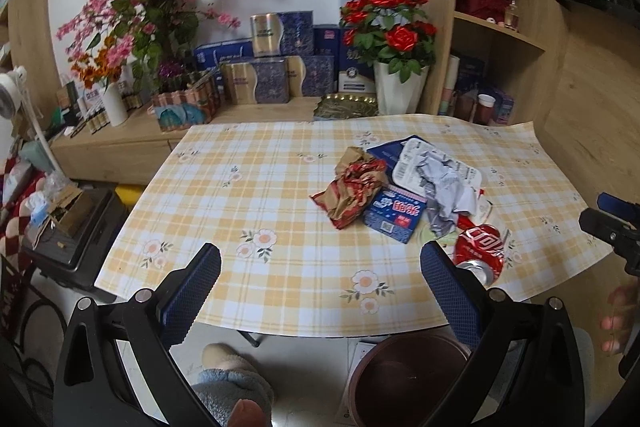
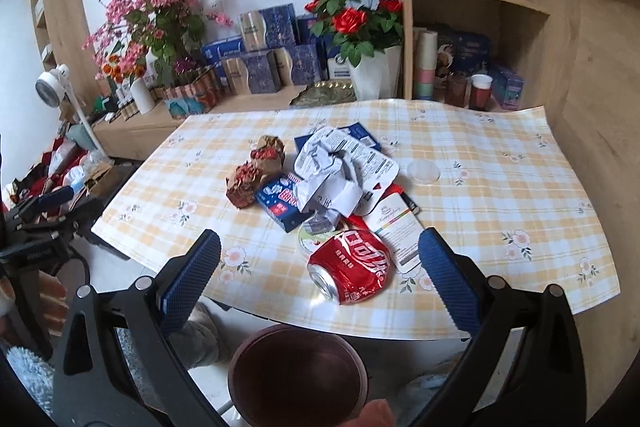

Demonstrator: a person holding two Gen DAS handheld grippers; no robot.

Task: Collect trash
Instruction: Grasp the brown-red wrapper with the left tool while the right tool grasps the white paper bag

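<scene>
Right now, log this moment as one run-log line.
left tool: open, empty | right tool: open, over crushed red can | trash pile: on table, untouched | bin: below table edge

Table [image 2: 500, 187]: covered in a yellow-and-white checked cloth with flower prints.
Crushed red can [image 2: 350, 269]: on its side near the table's front edge.
Litter behind the can: blue packet [image 2: 280, 205], brown-and-red wrapper [image 2: 250, 175], crumpled white paper [image 2: 332, 171] — all bunched together.
White card [image 2: 400, 231]: just right of the can.
Clear lid [image 2: 423, 171]: further back, right of the can.
</scene>
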